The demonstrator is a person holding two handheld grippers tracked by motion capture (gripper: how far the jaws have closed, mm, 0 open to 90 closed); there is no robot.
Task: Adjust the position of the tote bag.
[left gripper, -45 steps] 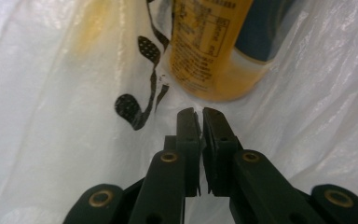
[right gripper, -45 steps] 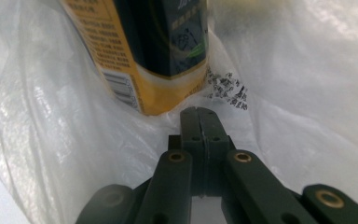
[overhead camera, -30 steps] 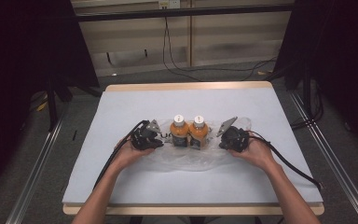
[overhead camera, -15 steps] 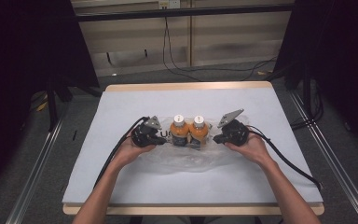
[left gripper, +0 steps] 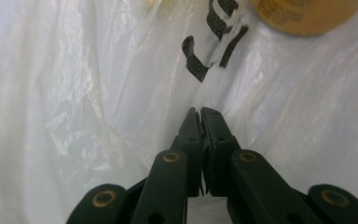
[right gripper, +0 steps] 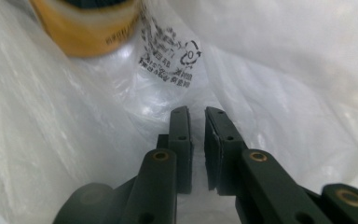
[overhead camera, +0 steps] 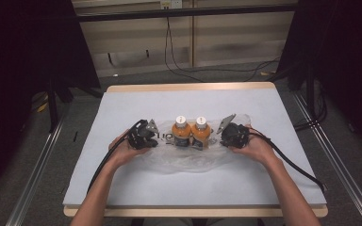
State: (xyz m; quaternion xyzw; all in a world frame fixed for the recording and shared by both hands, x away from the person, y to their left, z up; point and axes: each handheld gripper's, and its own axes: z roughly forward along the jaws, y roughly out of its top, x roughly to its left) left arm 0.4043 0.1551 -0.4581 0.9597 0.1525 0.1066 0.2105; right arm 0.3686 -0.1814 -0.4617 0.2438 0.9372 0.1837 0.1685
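left gripper [left gripper: 200, 111]: jaws pinched together on plastic bag [left gripper: 98, 93], left of bottles [overhead camera: 191, 133]
right gripper [right gripper: 196, 112]: narrow gap, just been opening, bag film between jaws, right of bottles

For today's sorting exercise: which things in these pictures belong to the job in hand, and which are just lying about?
Part of the job:
- plastic bag
- two orange bottles standing on it
- left gripper, jaws shut on the bag
- right gripper, jaws just opening

Lying about:
- cables on the floor behind the table
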